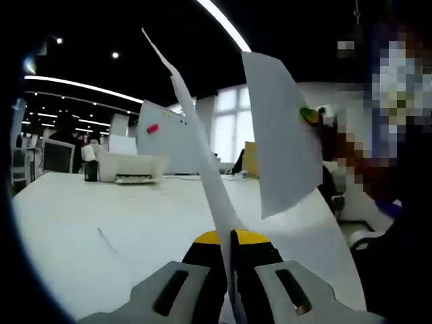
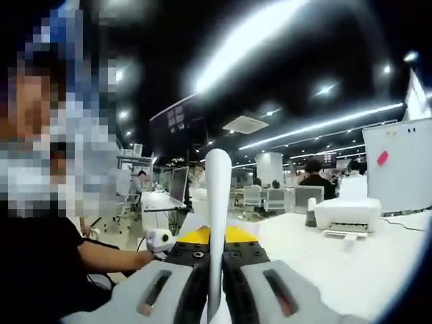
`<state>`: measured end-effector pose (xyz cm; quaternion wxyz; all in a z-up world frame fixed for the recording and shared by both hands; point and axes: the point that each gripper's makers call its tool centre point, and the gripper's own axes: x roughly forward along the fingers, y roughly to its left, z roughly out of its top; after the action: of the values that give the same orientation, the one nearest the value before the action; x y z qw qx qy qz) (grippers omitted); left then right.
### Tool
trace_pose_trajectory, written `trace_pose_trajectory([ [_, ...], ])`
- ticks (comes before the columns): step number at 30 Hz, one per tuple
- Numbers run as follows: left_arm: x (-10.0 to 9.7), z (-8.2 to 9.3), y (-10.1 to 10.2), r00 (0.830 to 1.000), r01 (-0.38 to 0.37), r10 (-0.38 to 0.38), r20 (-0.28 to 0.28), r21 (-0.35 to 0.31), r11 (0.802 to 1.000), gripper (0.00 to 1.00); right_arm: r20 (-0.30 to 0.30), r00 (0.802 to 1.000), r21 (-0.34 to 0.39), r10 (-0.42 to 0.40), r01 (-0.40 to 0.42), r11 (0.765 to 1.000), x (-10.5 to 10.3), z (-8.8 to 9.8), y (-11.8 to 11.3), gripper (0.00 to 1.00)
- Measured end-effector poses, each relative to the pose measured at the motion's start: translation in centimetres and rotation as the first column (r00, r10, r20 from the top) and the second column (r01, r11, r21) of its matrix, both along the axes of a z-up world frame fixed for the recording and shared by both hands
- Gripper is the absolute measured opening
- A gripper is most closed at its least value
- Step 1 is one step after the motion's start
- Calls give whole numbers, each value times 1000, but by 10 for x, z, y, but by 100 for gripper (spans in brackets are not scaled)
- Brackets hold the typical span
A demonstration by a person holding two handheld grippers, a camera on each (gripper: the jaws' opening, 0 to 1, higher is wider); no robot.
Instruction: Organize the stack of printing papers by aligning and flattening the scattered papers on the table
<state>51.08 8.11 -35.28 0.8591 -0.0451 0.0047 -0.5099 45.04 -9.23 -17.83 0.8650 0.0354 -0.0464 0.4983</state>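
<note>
In the left gripper view, my left gripper (image 1: pixel 227 237) is shut on the edge of white printing paper (image 1: pixel 202 155), which rises edge-on from the jaws above the white table (image 1: pixel 101 229). A second part of the paper (image 1: pixel 280 135) curves up to the right, held at its far edge by the other gripper (image 1: pixel 310 116). In the right gripper view, my right gripper (image 2: pixel 216 248) is shut on the paper (image 2: pixel 217 202), seen edge-on as a narrow white strip standing up between the jaws. How many sheets are held cannot be told.
A white printer (image 1: pixel 131 167) (image 2: pixel 347 214) and a dark cup (image 1: pixel 91 170) stand at the table's far side. A whiteboard (image 1: pixel 165 135) (image 2: pixel 398 165) with a pink magnet is behind. A person's arm (image 2: pixel 108 260) reaches in from the left. Desks, monitors and seated people fill the background.
</note>
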Motion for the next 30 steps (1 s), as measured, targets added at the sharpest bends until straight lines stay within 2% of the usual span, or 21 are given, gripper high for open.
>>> trace_pose_trajectory([
  [4,0,0,0,1000,4,-4,1,-3,1000,6,-13,1000,-13,5,-5,1000,0,-6,6,0],
  [8,-1,1,-1,1000,6,-6,1,-5,1000,6,-58,997,15,43,-42,999,0,-13,12,0],
  [10,-1,1,-1,1000,7,-7,1,-5,1000,6,-91,993,47,74,-70,996,-2,-15,17,0],
  [12,-2,1,-2,1000,8,-8,2,-4,1000,6,-132,982,123,139,-123,985,-6,-11,21,0],
  [18,-3,1,-2,1000,9,-9,2,-4,1000,6,-187,964,169,191,-160,973,1,-21,27,0],
  [27,-4,1,-3,1000,11,-11,2,-4,1000,6,-207,968,123,141,-117,985,36,-45,31,0],
  [30,-4,1,-3,1000,14,-14,-4,-9,1000,6,-159,984,79,79,-67,995,55,-48,23,0],
])
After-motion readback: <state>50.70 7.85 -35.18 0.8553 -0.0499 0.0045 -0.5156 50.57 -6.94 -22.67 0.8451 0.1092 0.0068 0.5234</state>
